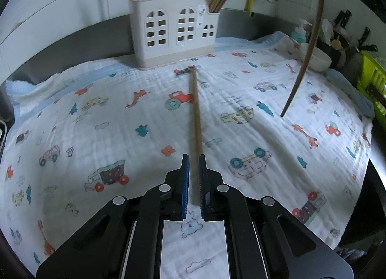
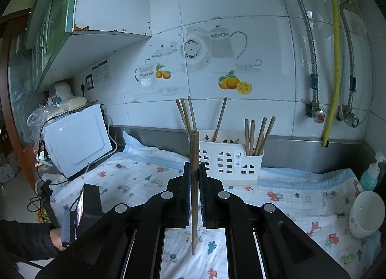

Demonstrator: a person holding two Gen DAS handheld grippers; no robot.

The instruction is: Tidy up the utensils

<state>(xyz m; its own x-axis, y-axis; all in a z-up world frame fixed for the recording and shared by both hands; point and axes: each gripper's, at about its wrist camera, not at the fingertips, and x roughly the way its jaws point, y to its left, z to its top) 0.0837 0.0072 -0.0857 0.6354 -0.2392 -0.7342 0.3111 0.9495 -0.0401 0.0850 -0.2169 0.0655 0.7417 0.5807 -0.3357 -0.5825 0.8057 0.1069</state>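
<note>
One wooden chopstick (image 1: 196,110) lies on the vehicle-print cloth (image 1: 108,119), pointing at the white holder (image 1: 173,32), which stands at the back with several chopsticks in it. My left gripper (image 1: 194,158) is low over the cloth and shut on the near end of this chopstick, which runs between the blue pads. In the right wrist view my right gripper (image 2: 194,165) is shut on a second chopstick (image 2: 194,148), held upright in front of the holder (image 2: 231,163). That same stick hangs at the upper right of the left wrist view (image 1: 311,45), its tip above the cloth.
A white bowl (image 2: 366,216) and a teal soap bottle (image 2: 371,175) sit at the right end of the counter, near a green crate (image 1: 371,81). A white appliance (image 2: 77,139) stands at the left end. A sleeved hand (image 2: 36,238) is at lower left.
</note>
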